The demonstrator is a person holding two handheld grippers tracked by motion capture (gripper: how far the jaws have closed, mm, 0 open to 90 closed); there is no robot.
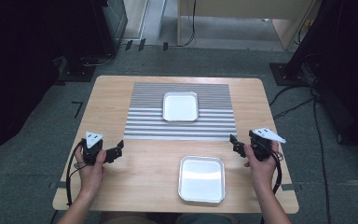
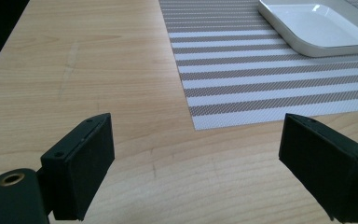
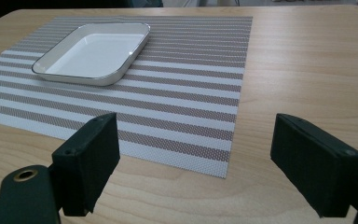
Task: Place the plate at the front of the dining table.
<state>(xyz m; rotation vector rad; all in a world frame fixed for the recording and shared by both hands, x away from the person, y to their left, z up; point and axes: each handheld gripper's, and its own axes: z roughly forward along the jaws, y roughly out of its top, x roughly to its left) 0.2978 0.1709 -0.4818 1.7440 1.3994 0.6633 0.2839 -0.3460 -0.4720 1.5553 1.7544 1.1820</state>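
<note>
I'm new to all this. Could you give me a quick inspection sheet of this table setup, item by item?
Surface: wooden table, bare wood at the edges.
Job's things: white dish on the striped placemat; metal tray on bare wood near the person.
Clutter: nothing seen.
Grippers: left gripper and right gripper, both open, holding nothing, one at each side of the mat.
Cables: one trails from each gripper; more on the floor.
Surroundings: grey floor, dark stands, wooden furniture behind.

Matt wooden table [image 1: 121,93], woven striped mat [image 3: 186,93], glossy, perhaps enamel, tray [image 3: 95,51].
</note>
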